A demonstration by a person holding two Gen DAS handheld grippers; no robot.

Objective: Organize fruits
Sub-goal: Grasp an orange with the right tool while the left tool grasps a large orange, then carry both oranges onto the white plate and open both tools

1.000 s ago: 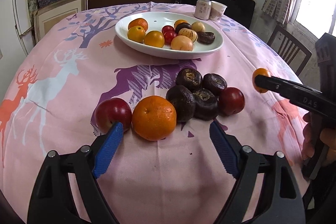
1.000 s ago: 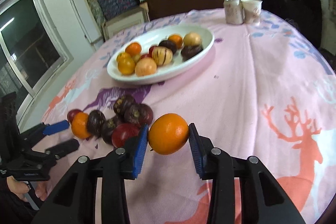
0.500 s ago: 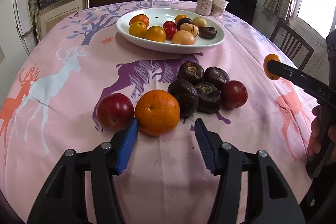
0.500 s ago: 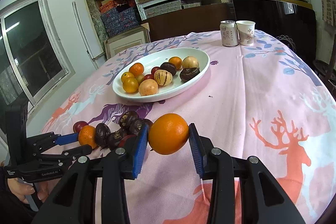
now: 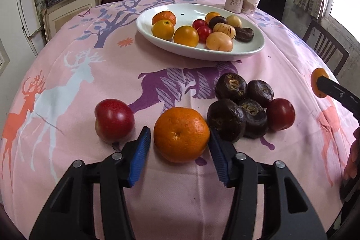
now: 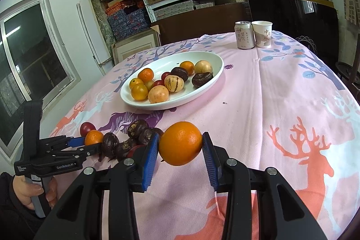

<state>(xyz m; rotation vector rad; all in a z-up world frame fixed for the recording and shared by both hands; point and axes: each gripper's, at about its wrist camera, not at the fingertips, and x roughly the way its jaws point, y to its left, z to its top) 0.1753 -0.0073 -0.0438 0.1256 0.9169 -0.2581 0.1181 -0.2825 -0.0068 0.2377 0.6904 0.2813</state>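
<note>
Left gripper (image 5: 178, 151) low over the surface (image 5: 90, 91), fingers spread around the mandarin (image 5: 181, 133), blue pads (image 5: 140, 155) flanking it but not clamped yet as far as I can see. Red apple (image 5: 114, 119) sits just left of it; cluster of dark water chestnuts (image 5: 240, 108) plus a red plum (image 5: 280, 114) just right, nearest chestnut almost touching the right pad. Right gripper (image 6: 180, 150) is pinching an orange (image 6: 180, 143), held off the surface. Further back, white oval plate (image 6: 209, 60) already loaded with small oranges, red fruits, a striped melon-like fruit and dark ones. Can (image 6: 244, 35) and paper cup (image 6: 262, 34) at the far edge. Step looks like: left grasp on the mandarin while right carries its orange to the plate. Next: close left fingers squarely without nudging the chestnut, lift; right moves forward-left and drops into a free spot on the plate's far side.
</note>
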